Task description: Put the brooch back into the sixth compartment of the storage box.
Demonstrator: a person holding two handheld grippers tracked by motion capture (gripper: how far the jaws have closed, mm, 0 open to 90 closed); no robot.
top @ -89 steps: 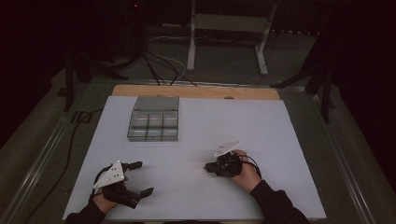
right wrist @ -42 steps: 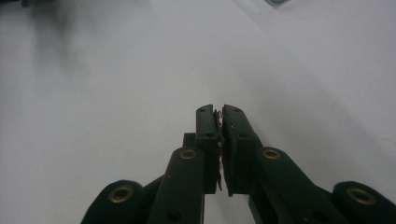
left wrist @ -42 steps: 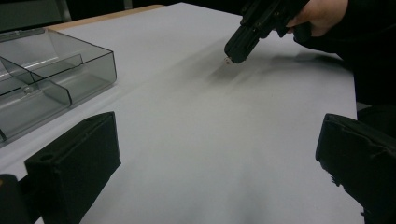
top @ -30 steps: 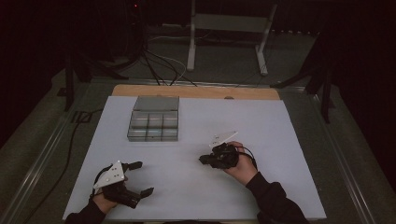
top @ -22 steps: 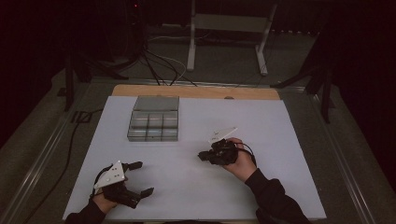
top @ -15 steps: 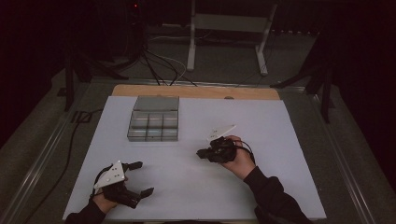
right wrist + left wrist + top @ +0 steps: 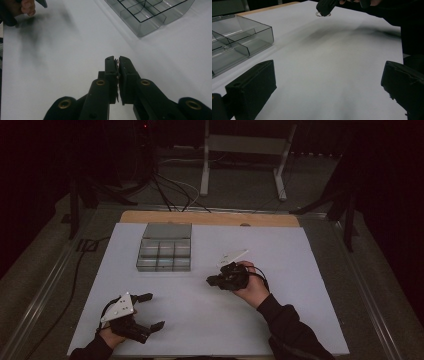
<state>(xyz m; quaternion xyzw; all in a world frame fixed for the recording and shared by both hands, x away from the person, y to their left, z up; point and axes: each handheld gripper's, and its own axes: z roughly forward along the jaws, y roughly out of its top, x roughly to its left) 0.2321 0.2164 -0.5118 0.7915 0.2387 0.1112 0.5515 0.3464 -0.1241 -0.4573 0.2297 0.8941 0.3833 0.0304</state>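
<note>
Pinching what may be a small ring (image 7: 117, 60) between nearly closed fingers, the right gripper (image 7: 214, 281) hovers near the divided tray (image 7: 165, 247), nothing visibly binned yet, while the left gripper (image 7: 150, 311) rests wide open on the desk (image 7: 300, 265).

The room is dim; beyond the white sheet covering the surface (image 7: 210, 270) the high view falls off to near black, with grain and soft detail throughout. The sheet itself is evenly lit, seemingly from overhead. In the left gripper view a broad, smeared grey shadow crosses the sheet. The clear grey plastic compartment box (image 7: 150, 12) catches pale glare along its edges. Both gripper views look soft near their borders.
</note>
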